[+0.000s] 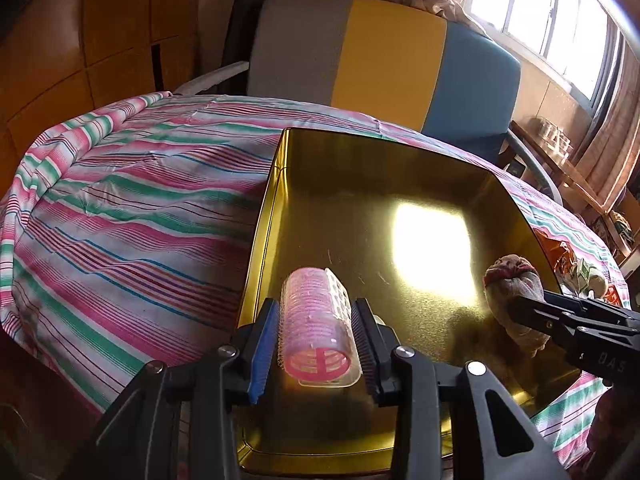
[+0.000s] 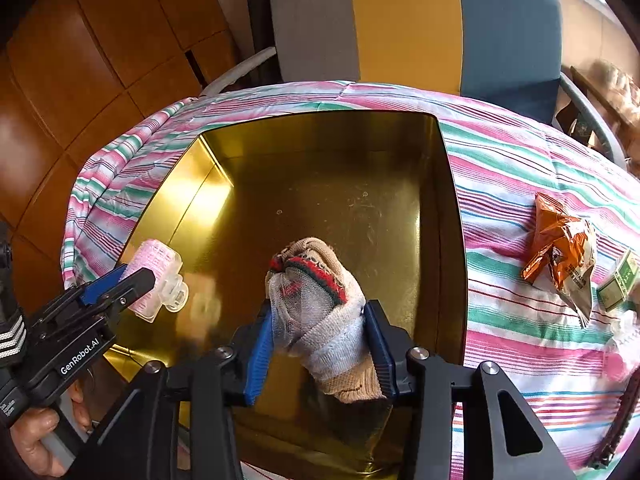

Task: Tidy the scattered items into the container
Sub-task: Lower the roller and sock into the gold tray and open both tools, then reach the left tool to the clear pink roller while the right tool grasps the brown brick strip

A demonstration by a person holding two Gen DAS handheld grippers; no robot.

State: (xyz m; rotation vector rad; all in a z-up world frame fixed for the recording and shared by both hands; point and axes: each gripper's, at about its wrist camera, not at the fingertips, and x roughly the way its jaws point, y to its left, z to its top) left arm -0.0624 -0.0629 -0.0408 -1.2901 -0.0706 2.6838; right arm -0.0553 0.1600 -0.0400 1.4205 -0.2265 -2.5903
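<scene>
A gold metal tin (image 1: 400,168) (image 2: 320,152) lies open on a striped cloth. My left gripper (image 1: 316,336) is shut on a pink hair roller (image 1: 316,320), held over the tin's near left side; the roller (image 2: 156,280) and left gripper (image 2: 132,280) also show in the right wrist view. My right gripper (image 2: 320,340) is shut on a rolled beige sock with red and green trim (image 2: 316,308), held over the tin's near middle. That sock (image 1: 516,292) and the right gripper (image 1: 524,312) appear at the right of the left wrist view.
An orange snack packet (image 2: 560,256) and a small green-and-white box (image 2: 620,276) lie on the striped cloth (image 2: 540,184) right of the tin. A grey, yellow and blue chair (image 1: 384,64) stands behind. A person's hand (image 2: 32,440) holds the left gripper's handle.
</scene>
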